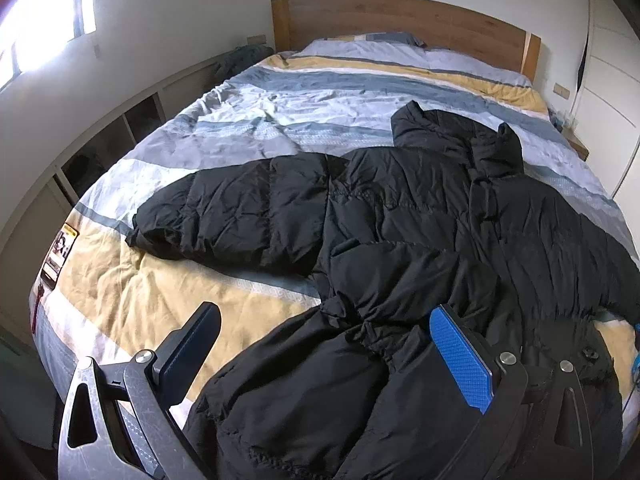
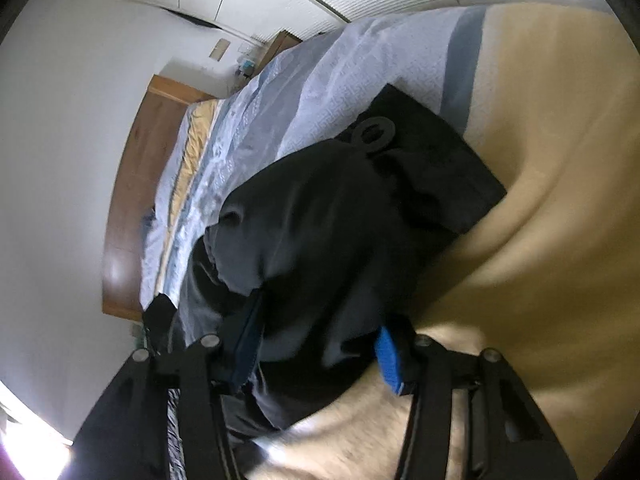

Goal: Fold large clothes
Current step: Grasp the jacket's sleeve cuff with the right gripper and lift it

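Left gripper (image 1: 320, 344) hung with jaws spread wide, nothing between the pads; blue-textured fingertip (image 1: 460, 356) over the lower half of the black puffer coat (image 1: 400, 216), dark one (image 1: 192, 344) over the yellow band of the duvet (image 1: 132, 288). Could not tell whether the pads touched fabric.

Right gripper (image 2: 316, 340) was rolled sideways, jaws part-closed with a bunch of black coat fabric (image 2: 320, 220) filling the gap between the pads; looked clamped on it, view blurred. Round black button (image 2: 374, 130) showed on a flat flap beyond the bunch.

Coat lay face-up across the bed (image 1: 240, 92), collar (image 1: 456, 132) toward the wooden headboard (image 1: 400, 20), one sleeve (image 1: 224, 212) stretched out flat to the left side, cinched waist near the left gripper. Opposite sleeve ran off toward the right edge of the left wrist view.

Striped duvet was grey, blue, white, yellow. Small card-like item (image 1: 60, 252) sat at the bed's left edge. Open cubby shelving (image 1: 120, 132) ran along the left wall, white wardrobe doors (image 1: 608, 80) on the right.
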Demonstrator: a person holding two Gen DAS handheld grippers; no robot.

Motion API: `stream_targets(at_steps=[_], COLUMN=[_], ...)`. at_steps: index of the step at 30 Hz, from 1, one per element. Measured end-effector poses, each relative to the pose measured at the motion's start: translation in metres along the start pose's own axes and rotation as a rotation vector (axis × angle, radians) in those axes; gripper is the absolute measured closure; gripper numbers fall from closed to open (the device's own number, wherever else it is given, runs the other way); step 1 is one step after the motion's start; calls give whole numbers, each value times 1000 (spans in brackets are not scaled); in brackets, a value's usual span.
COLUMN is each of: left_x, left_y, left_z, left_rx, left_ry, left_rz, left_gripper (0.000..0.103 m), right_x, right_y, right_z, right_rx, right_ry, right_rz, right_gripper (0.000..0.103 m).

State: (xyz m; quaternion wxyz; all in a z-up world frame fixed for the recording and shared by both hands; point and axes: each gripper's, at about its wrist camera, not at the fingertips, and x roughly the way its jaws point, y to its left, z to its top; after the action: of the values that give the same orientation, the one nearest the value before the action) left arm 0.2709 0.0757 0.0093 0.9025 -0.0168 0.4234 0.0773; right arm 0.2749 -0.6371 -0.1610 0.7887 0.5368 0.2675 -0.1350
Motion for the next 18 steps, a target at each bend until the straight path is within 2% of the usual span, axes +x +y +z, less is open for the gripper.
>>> stream_targets(at_steps=[2,4,7,18], left_x=[1,2,2,-5], left_y=[-1,0,0,10], left_z=[0,0,0,0], left_rx=[5,8,7,-13], left_ry=[2,0,1,-25], left_rz=[2,5,4,-14], left_gripper=[1,1,1,1], right_x=[4,5,1,-30], right_y=[3,9,23,90], right_z=[2,3,3,1], right_rx=[-3,-13,-69,-254], right_ry=[-2,-18,-43,-76], right_rz=[12,36,39,83], right_gripper=[64,82,91,96])
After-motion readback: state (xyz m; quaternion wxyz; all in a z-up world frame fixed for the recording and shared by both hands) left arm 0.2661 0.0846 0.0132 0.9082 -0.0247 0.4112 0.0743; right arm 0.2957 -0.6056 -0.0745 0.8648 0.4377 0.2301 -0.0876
